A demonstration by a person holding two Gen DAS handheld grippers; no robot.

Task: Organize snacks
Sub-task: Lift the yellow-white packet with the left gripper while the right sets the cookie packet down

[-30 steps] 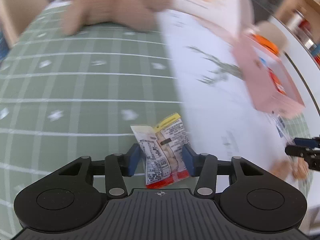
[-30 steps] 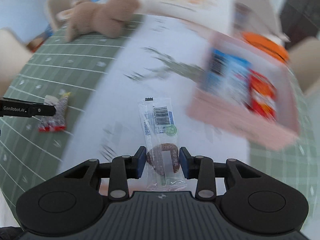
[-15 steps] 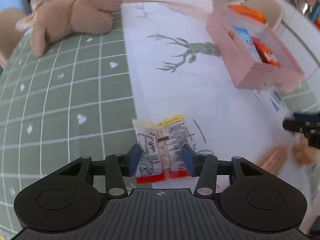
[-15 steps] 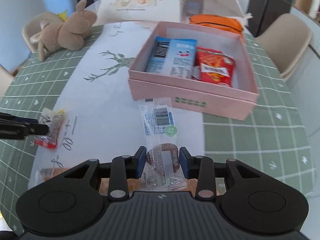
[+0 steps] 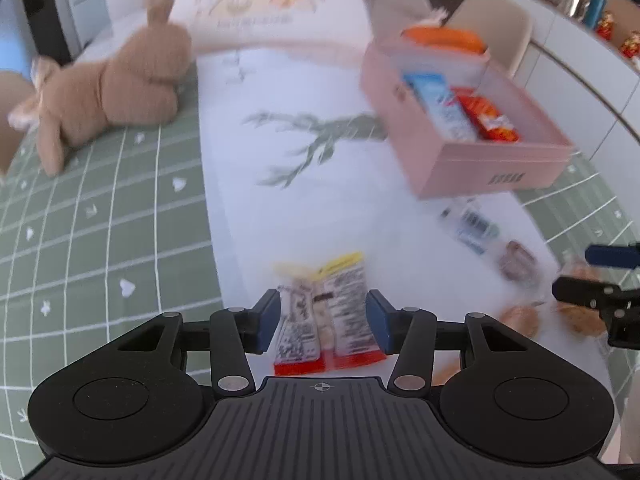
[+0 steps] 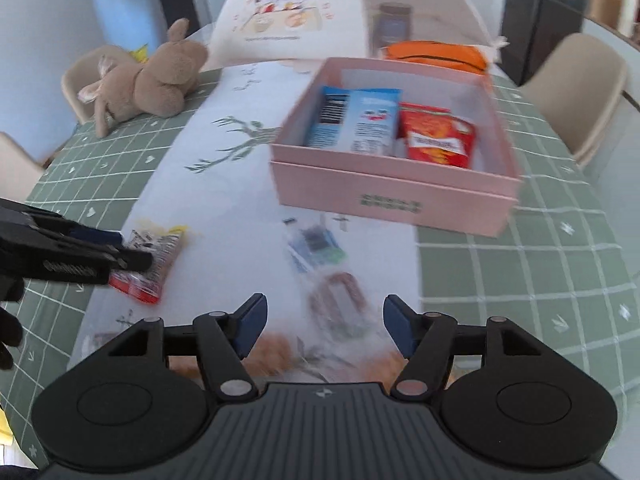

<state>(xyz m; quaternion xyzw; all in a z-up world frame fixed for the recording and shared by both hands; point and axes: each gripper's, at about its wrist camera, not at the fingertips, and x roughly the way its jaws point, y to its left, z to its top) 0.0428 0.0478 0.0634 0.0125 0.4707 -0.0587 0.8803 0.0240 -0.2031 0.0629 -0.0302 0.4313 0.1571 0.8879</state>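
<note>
Left hand-held gripper (image 5: 322, 326) is clenched on a red-and-yellow snack packet (image 5: 328, 312), carried above the table (image 5: 120, 240), presumably bound for the pink box (image 6: 394, 196) toward the table's far right, which already holds blue and red packs. Right hand-held gripper (image 6: 324, 330) stands released: its jaws have just been opening, and the clear-wrapped cookie (image 6: 338, 304) it pinched half a second ago now lies loose between the fingers, short of the box.
</note>
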